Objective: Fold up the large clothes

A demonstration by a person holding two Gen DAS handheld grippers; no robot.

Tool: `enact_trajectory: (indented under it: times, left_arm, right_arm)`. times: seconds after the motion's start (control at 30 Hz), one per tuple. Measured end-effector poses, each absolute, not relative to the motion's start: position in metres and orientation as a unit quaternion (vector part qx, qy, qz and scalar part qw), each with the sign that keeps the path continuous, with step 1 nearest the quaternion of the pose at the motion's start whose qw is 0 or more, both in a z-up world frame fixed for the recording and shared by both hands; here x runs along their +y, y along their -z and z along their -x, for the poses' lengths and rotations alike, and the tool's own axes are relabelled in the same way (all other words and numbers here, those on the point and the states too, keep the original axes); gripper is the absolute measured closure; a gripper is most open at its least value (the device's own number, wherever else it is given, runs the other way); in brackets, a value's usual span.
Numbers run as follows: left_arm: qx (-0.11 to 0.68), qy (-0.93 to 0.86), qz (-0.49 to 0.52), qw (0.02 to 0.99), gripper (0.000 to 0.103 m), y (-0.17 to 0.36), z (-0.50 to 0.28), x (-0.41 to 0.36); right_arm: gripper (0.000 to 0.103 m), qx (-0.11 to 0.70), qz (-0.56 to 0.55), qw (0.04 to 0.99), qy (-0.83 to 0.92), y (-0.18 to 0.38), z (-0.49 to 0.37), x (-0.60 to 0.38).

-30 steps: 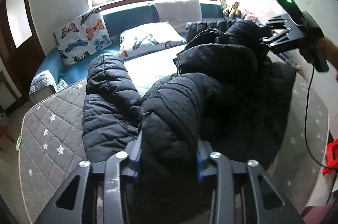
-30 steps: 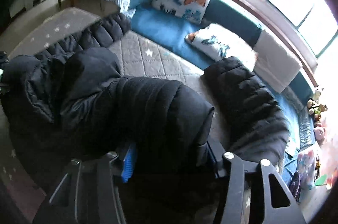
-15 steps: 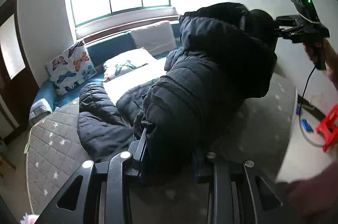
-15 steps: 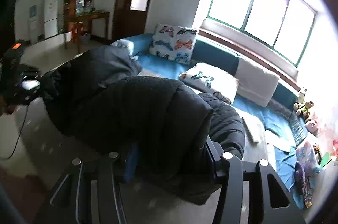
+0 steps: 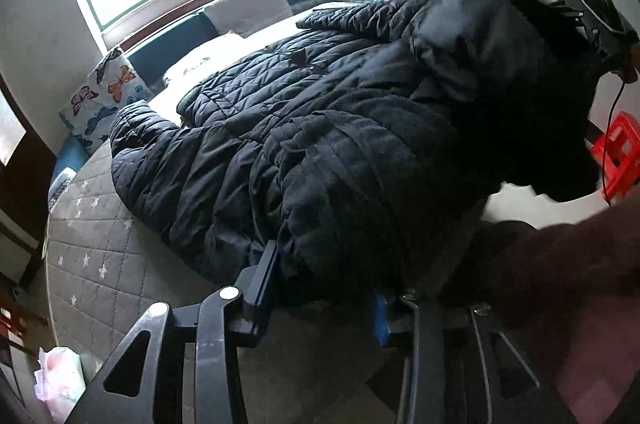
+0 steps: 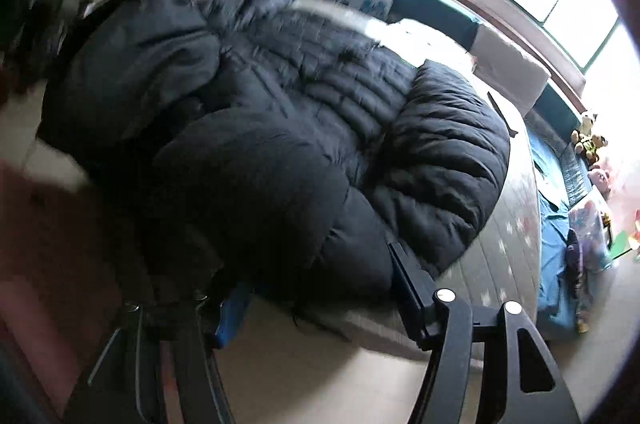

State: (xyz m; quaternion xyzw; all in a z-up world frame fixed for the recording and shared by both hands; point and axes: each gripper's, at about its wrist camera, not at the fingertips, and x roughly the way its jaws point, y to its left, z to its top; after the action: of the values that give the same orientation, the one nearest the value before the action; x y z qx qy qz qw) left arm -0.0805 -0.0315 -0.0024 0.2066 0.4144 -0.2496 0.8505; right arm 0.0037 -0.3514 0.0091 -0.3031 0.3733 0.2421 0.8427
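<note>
1. Bed (image 5: 92, 288): grey quilted cover with stars. It carries the whole job, and its soft surface won't resist a pressed crease.
2. Black puffer coat (image 5: 320, 128): it's spread across the bed with the near edge raised in your two grippers. Judged bulky, soft and springy, light for its size, with a slick shell, so folds will want to pop open.
3. Left gripper (image 5: 324, 288): fingers (image 5: 266, 276) have just been opening, with a thick roll of coat edge between them. They're still pressing the padding.
4. Right gripper (image 6: 316, 296): same story, jaws just widening with the hem bunched between them, though blur hides the pad contact.
5. Grip advice: take hems and seams, not loose shell, which likely slips.
</note>
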Motion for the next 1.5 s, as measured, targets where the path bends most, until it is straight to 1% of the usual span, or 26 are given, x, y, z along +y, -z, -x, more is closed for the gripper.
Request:
enact_trajectory:
  times: [0.1,0.17,0.2,0.27,0.33,0.4,0.47,0.57,0.63,0.8,1.0,1.1,1.2,1.3,1.37,1.43,1.5]
  left_arm:
    - [0.419,0.263,-0.2,0.845,0.054,-0.006,0.088,-0.025]
    - [0.418,0.274,-0.186,0.846,0.051,-0.017,0.091,-0.02]
    - [0.412,0.275,-0.178,0.85,0.049,-0.024,0.091,-0.015]
    - [0.387,0.27,-0.161,0.867,0.04,-0.042,0.088,-0.009]
    - [0.364,0.271,-0.146,0.879,0.036,-0.057,0.081,-0.011]
    - [0.354,0.275,-0.137,0.883,0.036,-0.064,0.064,-0.018]
    - [0.353,0.279,-0.131,0.884,0.036,-0.063,0.044,-0.03]
    - [0.372,0.288,-0.123,0.874,0.036,-0.051,0.0,-0.05]
    - [0.391,0.283,-0.116,0.868,0.036,-0.043,-0.027,-0.064]
    - [0.433,0.26,-0.069,0.86,0.035,-0.027,-0.107,-0.068]
    - [0.497,0.213,0.001,0.841,0.034,0.003,-0.216,-0.046]
    - [0.534,0.19,0.044,0.823,0.034,0.027,-0.265,-0.027]
    - [0.555,0.159,0.078,0.813,0.034,0.047,-0.29,-0.003]
    - [0.558,0.081,0.054,0.824,0.034,0.061,-0.302,0.023]
    - [0.562,0.014,0.013,0.827,0.034,0.071,-0.304,0.035]
    - [0.567,-0.039,-0.033,0.822,0.034,0.081,-0.3,0.046]
    - [0.56,-0.078,-0.083,0.821,0.032,0.091,-0.292,0.056]
  right_arm:
    - [0.034,0.396,0.307,0.828,-0.251,-0.014,0.005,-0.356]
    - [0.034,0.397,0.308,0.828,-0.248,-0.017,0.016,-0.364]
    - [0.034,0.394,0.307,0.832,-0.243,-0.023,0.017,-0.366]
    - [0.034,0.377,0.294,0.847,-0.235,-0.038,0.013,-0.367]
    - [0.034,0.35,0.261,0.867,-0.241,-0.053,0.005,-0.364]
    - [0.033,0.343,0.232,0.875,-0.252,-0.056,-0.005,-0.358]
    - [0.033,0.346,0.215,0.875,-0.264,-0.054,-0.034,-0.339]
    - [0.033,0.36,0.212,0.865,-0.278,-0.035,-0.062,-0.322]
    - [0.033,0.38,0.204,0.859,-0.276,-0.026,-0.099,-0.309]
    - [0.033,0.409,0.188,0.86,-0.242,-0.001,-0.154,-0.305]
    - [0.033,0.442,0.111,0.861,-0.225,0.025,-0.226,-0.31]
    - [0.033,0.468,0.075,0.856,-0.205,0.041,-0.26,-0.32]
    - [0.033,0.473,0.058,0.861,-0.18,0.045,-0.272,-0.337]
    - [0.033,0.471,0.061,0.869,-0.138,0.043,-0.272,-0.358]
    - [0.033,0.474,0.058,0.871,-0.118,0.042,-0.27,-0.372]
    - [0.034,0.481,0.087,0.87,-0.058,0.048,-0.268,-0.386]
    - [0.034,0.487,0.076,0.868,-0.057,0.051,-0.266,-0.398]
